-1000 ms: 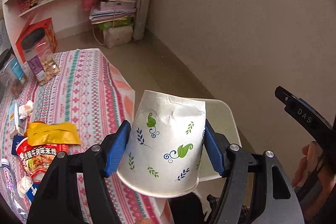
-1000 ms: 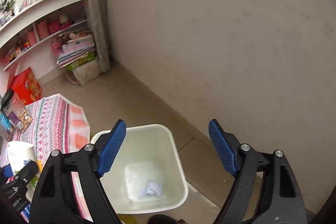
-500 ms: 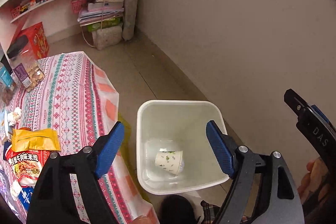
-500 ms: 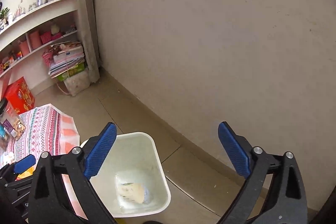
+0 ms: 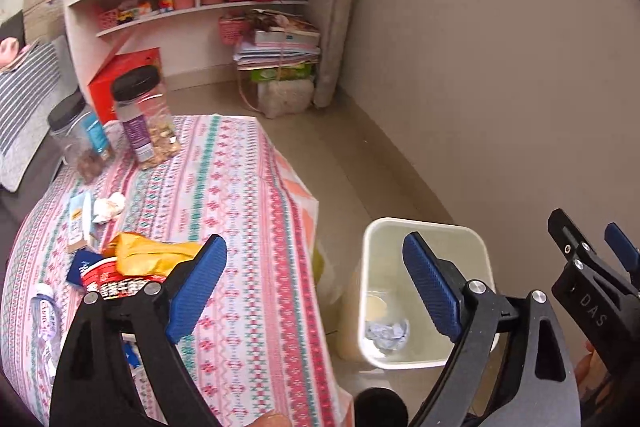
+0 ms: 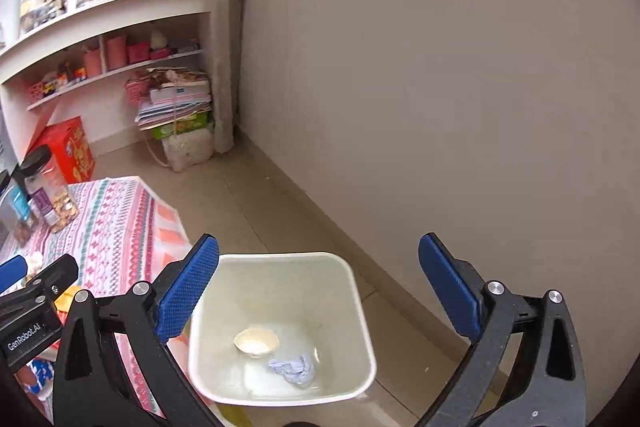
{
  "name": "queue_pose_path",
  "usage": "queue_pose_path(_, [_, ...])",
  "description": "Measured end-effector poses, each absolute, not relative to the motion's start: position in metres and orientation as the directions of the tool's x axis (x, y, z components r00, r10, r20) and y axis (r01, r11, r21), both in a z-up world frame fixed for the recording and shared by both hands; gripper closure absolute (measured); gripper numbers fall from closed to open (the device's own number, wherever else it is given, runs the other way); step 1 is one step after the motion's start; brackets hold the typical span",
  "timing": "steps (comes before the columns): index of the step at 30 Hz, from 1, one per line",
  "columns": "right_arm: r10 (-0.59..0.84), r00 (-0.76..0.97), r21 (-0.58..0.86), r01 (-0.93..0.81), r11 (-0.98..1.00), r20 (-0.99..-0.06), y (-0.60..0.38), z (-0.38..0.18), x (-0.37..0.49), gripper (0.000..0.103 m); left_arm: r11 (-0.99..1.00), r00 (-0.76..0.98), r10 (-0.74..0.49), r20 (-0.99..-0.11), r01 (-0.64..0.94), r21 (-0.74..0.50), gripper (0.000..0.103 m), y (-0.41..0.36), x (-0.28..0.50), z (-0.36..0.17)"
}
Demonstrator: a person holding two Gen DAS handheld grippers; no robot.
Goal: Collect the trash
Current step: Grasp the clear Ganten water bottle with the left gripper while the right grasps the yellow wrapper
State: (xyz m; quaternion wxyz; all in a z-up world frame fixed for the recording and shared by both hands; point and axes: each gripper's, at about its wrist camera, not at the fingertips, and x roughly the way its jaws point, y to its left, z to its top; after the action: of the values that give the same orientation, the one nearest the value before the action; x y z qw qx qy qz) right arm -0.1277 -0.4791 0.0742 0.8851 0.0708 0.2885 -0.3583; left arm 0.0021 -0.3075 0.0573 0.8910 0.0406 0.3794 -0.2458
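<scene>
The left gripper point(image 5: 314, 285) had its jaws opening wide, nothing between them; the right gripper point(image 6: 320, 289) stood fully spread, empty. The paper cup point(image 6: 256, 341) lay in the bin point(image 6: 280, 259) at lower centre, below both jaws.

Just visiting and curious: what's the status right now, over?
Left hand-held gripper opening, nothing between its pads; right hand-held gripper open, empty. Paper cup and crumpled paper lie in the white bin. More wrappers wait on the table. Nothing blocking.

Red printed snack packet point(image 5: 120, 281): lower part behind left gripper's finger. Clear plastic bottle point(image 5: 44, 311): cut by frame edge; label too blurred to read.
</scene>
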Motion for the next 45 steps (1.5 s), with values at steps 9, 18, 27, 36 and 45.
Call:
queue_pose_path(9, [-0.461,0.624,-0.039,0.568,0.822,-0.631,-0.429,0.062,-0.086,0.007,0.950,0.628,-0.251,-0.737,0.304,-0.064,0.016,-0.240,0.018,0.039])
queue_pose_path(18, [-0.353,0.656,-0.024,0.454,0.891,-0.667,-0.370,0.050,-0.043,0.007,0.992,0.590,-0.060,-0.805,0.121,0.015,0.016,-0.148,0.041,0.008])
queue_pose_path(27, [-0.260,0.653,-0.039,0.332,0.942,-0.712,-0.317,0.032,-0.003,0.007,0.992,0.434,0.101,-0.895,0.019,0.122,0.016,-0.054,0.080,-0.032])
queue_pose_path(36, [-0.115,0.606,-0.024,0.157,0.987,-0.787,-0.280,0.000,0.036,0.007,0.996,0.155,0.087,-0.984,-0.020,0.085,0.016,0.017,0.121,-0.096])
queue_pose_path(45, [0.007,0.579,-0.055,-0.089,0.994,-0.815,-0.234,-0.017,0.069,0.007,1.000,0.054,-0.021,-0.998,0.008,-0.021,0.033,0.040,0.129,-0.123])
